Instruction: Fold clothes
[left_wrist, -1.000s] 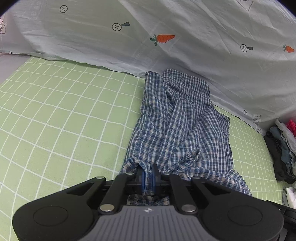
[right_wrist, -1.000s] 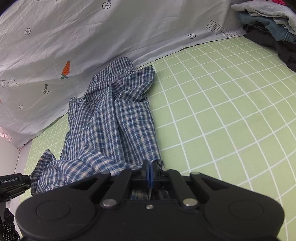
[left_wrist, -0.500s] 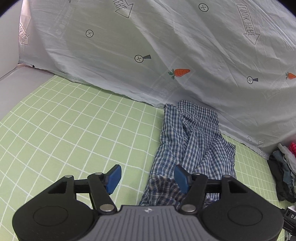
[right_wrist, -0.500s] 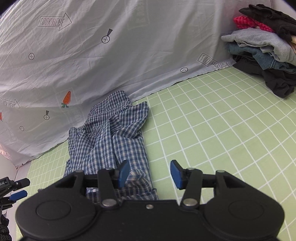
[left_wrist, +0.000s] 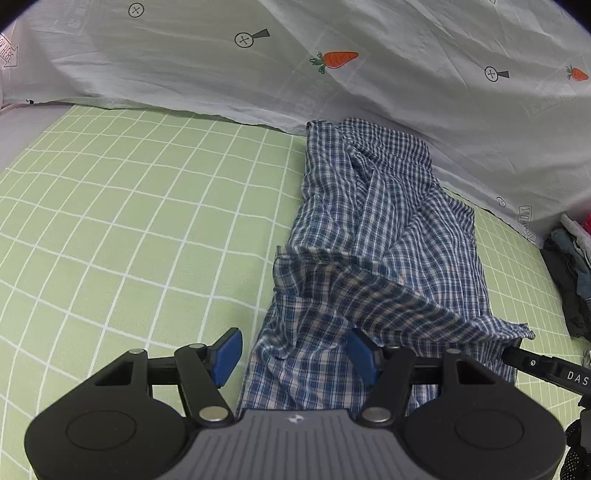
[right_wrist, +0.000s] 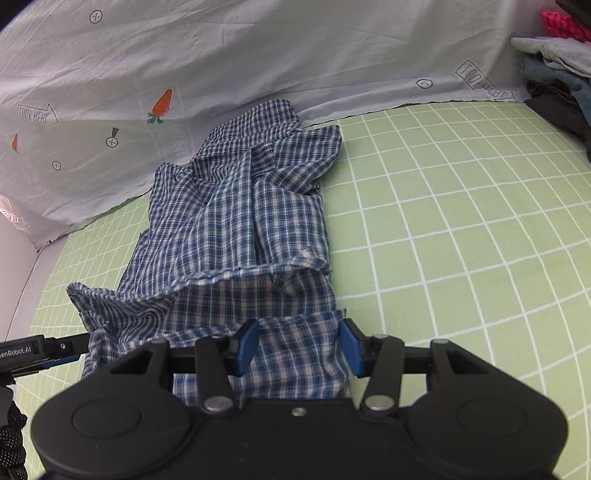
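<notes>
- Between the two blue pads of the left gripper (left_wrist: 295, 356): plaid cloth; jaws spread wide, nothing clamped. Left pad (left_wrist: 229, 356) sits over bare green sheet, right pad over the fabric.
- Right gripper (right_wrist: 299, 347): jaws also apart, two blue pads either side of the near plaid hem, not pinching it.
- One blue-and-white checked shirt (left_wrist: 373, 236) (right_wrist: 236, 229), crumpled lengthwise, lies on the bed running from the grippers away to the far backdrop. Its near end is doubled over, so a hem edge crosses the cloth sideways partway up.
- One loose corner of the shirt sticks out sideways, toward the other gripper's tip in each view.
- One green bed sheet (left_wrist: 122, 229) (right_wrist: 461, 221) with a white grid, under everything; bare on the shirt's outer sides.
- One pale grey printed cloth (left_wrist: 406, 85) (right_wrist: 258, 55) hangs behind, touching the shirt's far end. Prints counted: left view two carrots, three circle-cross marks; right view two carrots, three circle-cross marks, plus arrow labels with text.
- One pile of clothes (left_wrist: 572, 269) (right_wrist: 554, 74) at the far right edge, well apart from the shirt: dark, grey, blue, red/pink pieces, exact count cannot tell.
- The other gripper's black tip shows at the edge of each view, beside the shirt's loose corner.
</notes>
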